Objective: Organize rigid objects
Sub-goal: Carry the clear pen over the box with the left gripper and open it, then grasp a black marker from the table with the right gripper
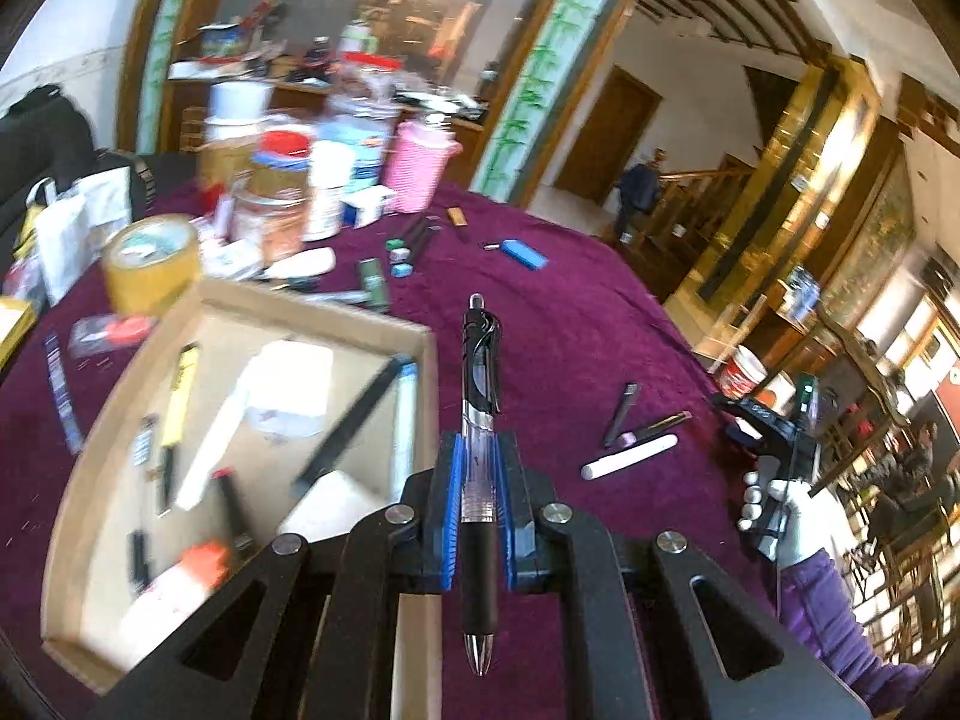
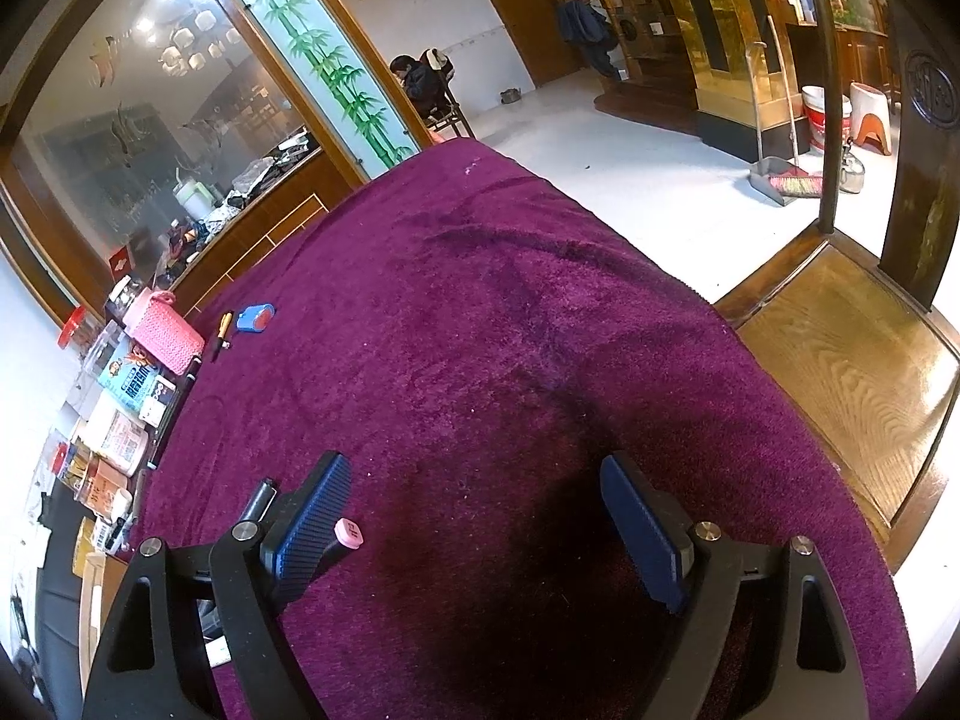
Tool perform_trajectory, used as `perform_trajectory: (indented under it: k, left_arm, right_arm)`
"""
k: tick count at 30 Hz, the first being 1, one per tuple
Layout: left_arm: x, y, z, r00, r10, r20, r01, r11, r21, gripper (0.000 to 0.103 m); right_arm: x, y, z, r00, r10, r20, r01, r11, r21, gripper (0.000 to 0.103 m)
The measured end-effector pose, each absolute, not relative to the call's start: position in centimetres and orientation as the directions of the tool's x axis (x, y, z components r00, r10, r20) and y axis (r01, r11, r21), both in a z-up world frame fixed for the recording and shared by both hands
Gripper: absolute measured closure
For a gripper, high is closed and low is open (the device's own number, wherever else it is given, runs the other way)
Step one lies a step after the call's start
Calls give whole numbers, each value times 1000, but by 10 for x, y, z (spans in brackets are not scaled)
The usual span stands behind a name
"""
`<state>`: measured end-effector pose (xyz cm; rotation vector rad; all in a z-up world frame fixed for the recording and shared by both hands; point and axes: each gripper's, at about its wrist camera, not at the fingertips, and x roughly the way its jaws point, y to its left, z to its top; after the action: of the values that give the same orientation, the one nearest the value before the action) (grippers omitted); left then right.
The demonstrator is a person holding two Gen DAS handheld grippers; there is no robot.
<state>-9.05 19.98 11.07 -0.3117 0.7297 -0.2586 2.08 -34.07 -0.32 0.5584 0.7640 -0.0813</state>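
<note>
So the thing to watch here is the pen versus the cardboard tray. The left gripper has its 2 blue pads clamped tight on the pen's clear barrel, and the pen's long axis runs straight along the gripper's pointing line: clicker end away from the hand, tip back toward it. The tray sits just to the left of that gripper, its near corner almost under the pen, so I'd guess the drop only needs a short swing leftward over the rim. The tray already holds a bunch of pens and markers.

The right gripper is a different story: jaws spread wide, nothing between them, hanging over bare purple cloth. A small pink eraser-looking piece lies just beside its left pad; can't tell if it's touching. A white stick and 2 dark sticks lie loose on the cloth near that right hand, so it's the nearer one for those.
</note>
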Motion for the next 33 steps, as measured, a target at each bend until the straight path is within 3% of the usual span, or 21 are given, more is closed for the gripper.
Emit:
perform_trajectory:
  k: [7, 16, 19, 20, 21, 26, 33]
  left_arm:
    - [-103, 247, 91, 702, -200, -684, -34, 949, -312, 93]
    - [-98, 260, 65, 649, -156, -744, -103, 952, -290, 90]
    - [-101, 262, 69, 667, -166, -726, -94, 948, -303, 72]
    - [-102, 263, 71, 676, -164, -719, -94, 948, -305, 58]
    - [-104, 264, 74, 685, -159, -711, -99, 947, -307, 51]
    - [-119, 266, 94, 723, -151, -674, -105, 940, -324, 46]
    - [-132, 251, 112, 764, -224, -605, -6, 935, -355, 39]
  right_arm:
    - [21, -341, -3, 726, 127, -675, 268, 853, 449, 15]
    - [24, -338, -4, 718, 120, -686, 266, 863, 430, 10]
    - [29, -332, -3, 689, 109, -716, 261, 885, 385, 9]
    - [31, -329, -1, 668, 86, -739, 274, 895, 353, 9]
    - [32, -325, 3, 649, 71, -757, 281, 903, 326, 12]
    - [27, -303, 34, 678, 184, -712, 201, 885, 421, 14]
    - [60, -224, 32, 577, 254, -776, 89, 925, 369, 14]
